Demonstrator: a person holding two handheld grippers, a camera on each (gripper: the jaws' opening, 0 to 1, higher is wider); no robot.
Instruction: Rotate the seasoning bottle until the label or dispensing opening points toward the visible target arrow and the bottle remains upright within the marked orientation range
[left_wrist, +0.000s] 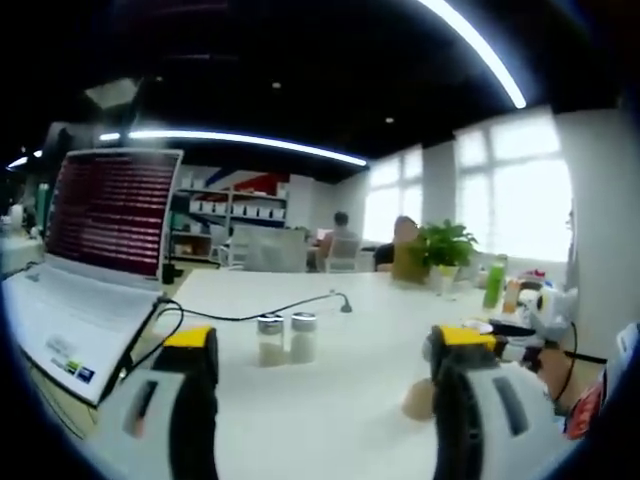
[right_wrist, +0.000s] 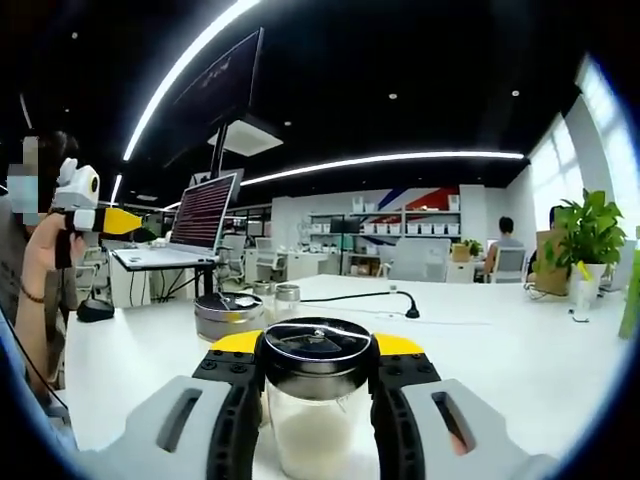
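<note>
Your right gripper (right_wrist: 316, 400) pinches the clear glass seasoning bottle with the dark metal lid (right_wrist: 316, 395) between its jaws, upright at 6 o'clock in the right gripper view. Your left gripper (left_wrist: 325, 385) hangs spread over the white table (left_wrist: 350, 400). No arrow shows, so judge the turning still unfinished

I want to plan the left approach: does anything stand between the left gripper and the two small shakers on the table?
Nothing visible does. The left gripper is open, and the two shakers stand side by side beyond its jaws, only bare white table between. A black cable runs behind them.
</note>
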